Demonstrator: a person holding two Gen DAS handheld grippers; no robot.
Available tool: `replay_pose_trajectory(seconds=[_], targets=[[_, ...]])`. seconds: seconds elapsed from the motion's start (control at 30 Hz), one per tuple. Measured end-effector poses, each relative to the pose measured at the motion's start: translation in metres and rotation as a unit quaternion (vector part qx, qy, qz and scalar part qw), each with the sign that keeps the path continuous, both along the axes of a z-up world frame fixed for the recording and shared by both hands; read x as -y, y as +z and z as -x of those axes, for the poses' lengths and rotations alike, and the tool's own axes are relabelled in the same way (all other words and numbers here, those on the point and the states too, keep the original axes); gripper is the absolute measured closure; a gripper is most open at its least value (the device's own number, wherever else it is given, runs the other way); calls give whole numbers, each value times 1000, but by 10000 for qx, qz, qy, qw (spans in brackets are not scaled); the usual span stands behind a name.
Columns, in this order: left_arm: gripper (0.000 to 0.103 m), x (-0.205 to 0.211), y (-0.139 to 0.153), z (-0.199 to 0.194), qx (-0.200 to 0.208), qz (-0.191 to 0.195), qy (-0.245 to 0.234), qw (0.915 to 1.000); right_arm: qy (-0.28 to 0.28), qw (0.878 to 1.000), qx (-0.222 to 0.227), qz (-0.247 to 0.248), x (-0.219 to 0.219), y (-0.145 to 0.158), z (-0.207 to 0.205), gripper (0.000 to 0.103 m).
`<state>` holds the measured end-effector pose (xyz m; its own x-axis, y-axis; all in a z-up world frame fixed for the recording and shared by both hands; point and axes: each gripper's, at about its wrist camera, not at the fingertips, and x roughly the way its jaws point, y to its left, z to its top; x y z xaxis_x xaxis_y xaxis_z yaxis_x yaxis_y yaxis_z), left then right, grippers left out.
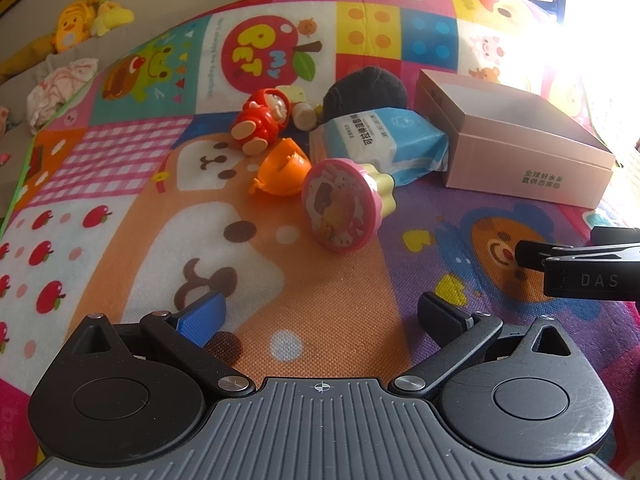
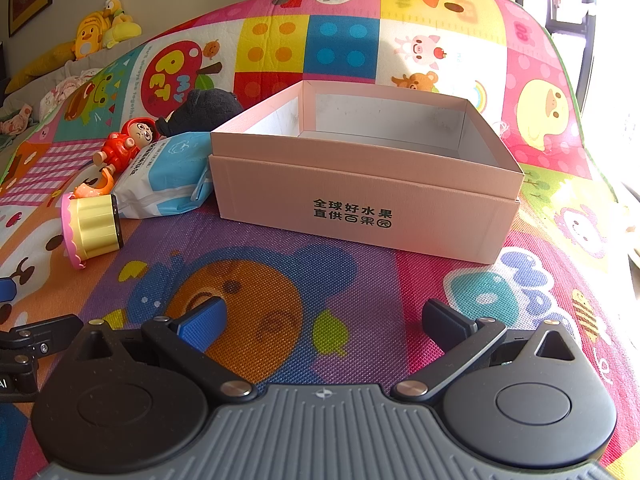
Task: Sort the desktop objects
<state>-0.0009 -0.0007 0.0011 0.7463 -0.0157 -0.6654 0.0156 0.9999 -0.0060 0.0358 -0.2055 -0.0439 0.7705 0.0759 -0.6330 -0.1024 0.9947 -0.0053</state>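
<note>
A pink cardboard box [image 2: 360, 196] stands open and empty on the colourful play mat; it also shows in the left wrist view [image 1: 520, 148]. Left of it lie a blue-white wipes pack [image 1: 380, 140], a pink-yellow round toy [image 1: 344, 204] on its side, an orange toy piece [image 1: 282, 168], a red figure [image 1: 264, 120] and a black plush [image 1: 366, 90]. My left gripper [image 1: 320, 316] is open and empty, short of the round toy. My right gripper [image 2: 324, 324] is open and empty in front of the box.
The play mat [image 1: 120, 184] covers the whole surface. Yellow plush toys [image 1: 86, 20] and crumpled cloth [image 1: 60, 84] lie beyond its far left edge. Bright window light is at the far right. The other gripper's side shows at the right edge [image 1: 580, 264].
</note>
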Motion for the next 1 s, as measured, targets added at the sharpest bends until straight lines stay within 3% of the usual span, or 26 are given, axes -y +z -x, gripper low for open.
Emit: replay_pose_trajectory(seconds=[0.23,0.53,0.67,0.87,0.93,1.0], targets=[[0,-1,0,-3,-18,-8,1,10000,12,10000,-26,-35,1,0,0,0],[0,-4,1,-3,-38,-30,-92,9999,-110,9989,-447,-8,1,9,23,0],[0,-12,8,-7,88,302,-309,9990,-122,9990,-435,39,-1,9,28,0],[0,-43,24,-16,747,2,433,9963,142,9986,-483,185,-7,14,22,0],[0,-62,29,-21,741,100,674,9949,645,9962,-501,311,-17,22,17,0],[0,-78,32,-24,747,123,812,9938,1113,9934,-130,242,-35,37,21,0]])
